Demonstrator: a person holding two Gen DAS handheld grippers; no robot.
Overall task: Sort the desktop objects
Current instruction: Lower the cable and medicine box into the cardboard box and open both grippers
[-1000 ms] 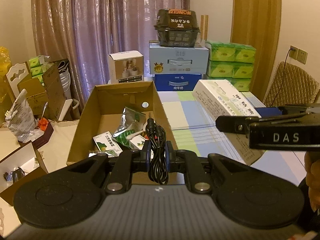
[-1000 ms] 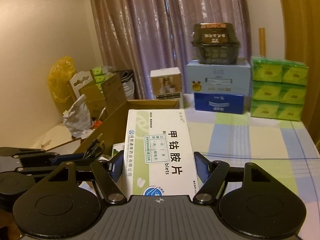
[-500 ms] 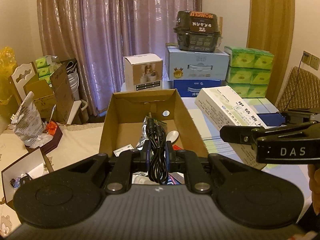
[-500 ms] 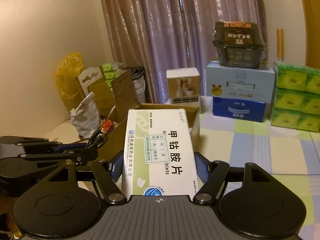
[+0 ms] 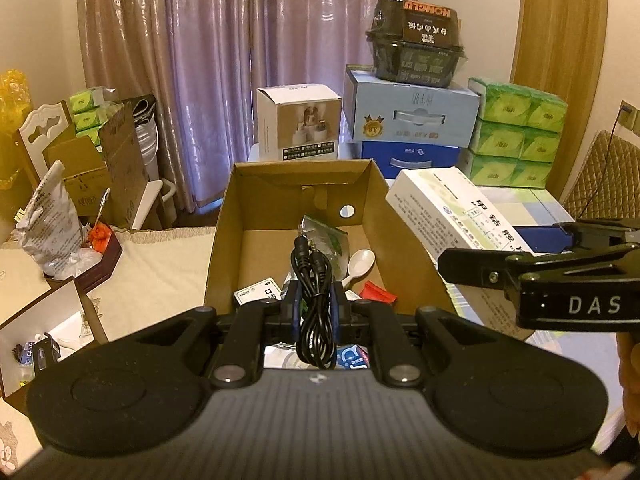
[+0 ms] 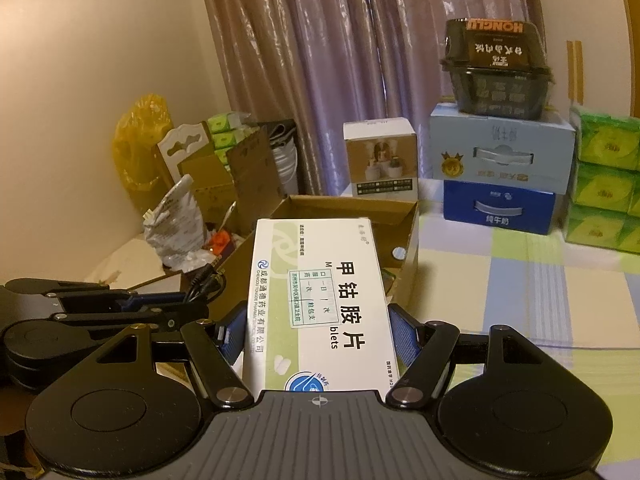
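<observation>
Both grippers have drawn back from the cardboard box [image 5: 224,236]. Over its near end, the coiled black cable [image 5: 315,300] is pinched in the left gripper [image 5: 315,312]; beside it the right gripper [image 6: 316,332] clamps the white medicine box [image 6: 320,300].

I see a black coiled cable [image 5: 315,304] at the centre of my left view, over a plain brown cardboard box [image 5: 224,236]. Mid-frame on my right view, the medicine box [image 6: 320,300] is white with pale green bands and black lettering. At right, the tablecloth [image 6: 520,280] is checked in pale blue, green and white; mauve curtains [image 6: 340,60] fill the top.
</observation>
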